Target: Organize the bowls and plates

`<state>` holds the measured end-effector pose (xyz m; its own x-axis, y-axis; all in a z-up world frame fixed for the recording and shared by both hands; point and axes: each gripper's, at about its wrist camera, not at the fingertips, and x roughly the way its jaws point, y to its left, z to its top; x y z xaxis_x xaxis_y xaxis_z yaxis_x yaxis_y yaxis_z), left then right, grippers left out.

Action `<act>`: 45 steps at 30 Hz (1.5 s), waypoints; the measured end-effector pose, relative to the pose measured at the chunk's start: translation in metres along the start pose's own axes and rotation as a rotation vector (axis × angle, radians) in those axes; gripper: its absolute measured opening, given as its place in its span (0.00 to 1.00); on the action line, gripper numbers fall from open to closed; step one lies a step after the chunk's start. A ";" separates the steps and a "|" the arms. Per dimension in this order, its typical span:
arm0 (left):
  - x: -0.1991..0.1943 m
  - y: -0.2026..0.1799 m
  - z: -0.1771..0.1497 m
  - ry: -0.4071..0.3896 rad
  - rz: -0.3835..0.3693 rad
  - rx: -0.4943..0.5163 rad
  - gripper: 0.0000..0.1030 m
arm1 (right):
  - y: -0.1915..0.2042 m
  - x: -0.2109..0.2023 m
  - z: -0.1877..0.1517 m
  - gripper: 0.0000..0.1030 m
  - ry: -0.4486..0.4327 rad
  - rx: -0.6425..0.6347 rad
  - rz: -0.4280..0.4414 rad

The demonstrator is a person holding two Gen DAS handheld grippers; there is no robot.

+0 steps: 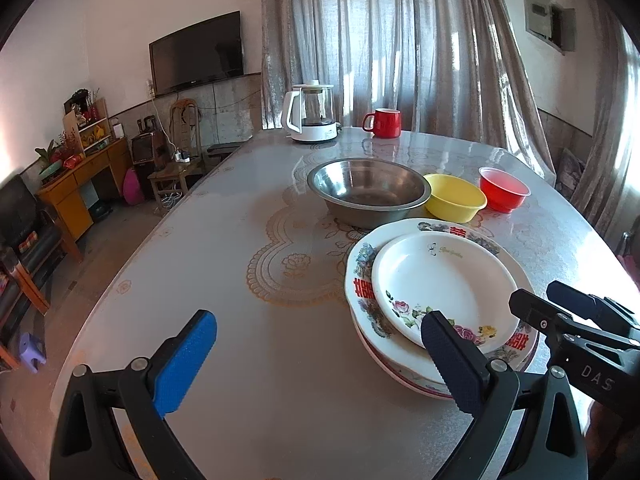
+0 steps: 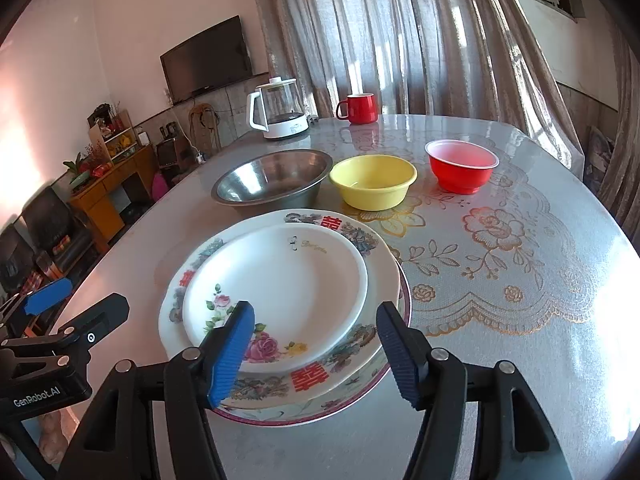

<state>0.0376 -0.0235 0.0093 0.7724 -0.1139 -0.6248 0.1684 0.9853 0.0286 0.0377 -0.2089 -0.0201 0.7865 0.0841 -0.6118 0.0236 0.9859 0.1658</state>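
Left wrist view: left claw (image 1: pixel 316 364) spread and holding nothing, low over the counter (image 1: pixel 240 264). Plates (image 1: pixel 436 300) sit stacked, so that part looks done.

Right wrist view: right claw (image 2: pixel 314 354) spread, hanging over the stack's near rim. Steel bowl (image 2: pixel 274 178), yellow bowl (image 2: pixel 373 182) and red bowl (image 2: pixel 462 165) stand side by side, not yet nested.

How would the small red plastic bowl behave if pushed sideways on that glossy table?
The small red plastic bowl looks thin-walled, so probably light. On the glossy table it would likely slide easily. Its base is narrower than its rim, so a high push might tip it.
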 end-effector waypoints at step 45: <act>-0.007 0.035 -0.004 -0.023 0.071 -0.097 1.00 | 0.009 -0.007 0.006 0.74 0.000 0.032 0.113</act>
<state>0.0352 0.0127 0.0116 0.7944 -0.0452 -0.6057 0.0535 0.9986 -0.0044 0.0359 -0.2011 -0.0091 0.7855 0.1944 -0.5876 -0.0456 0.9650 0.2583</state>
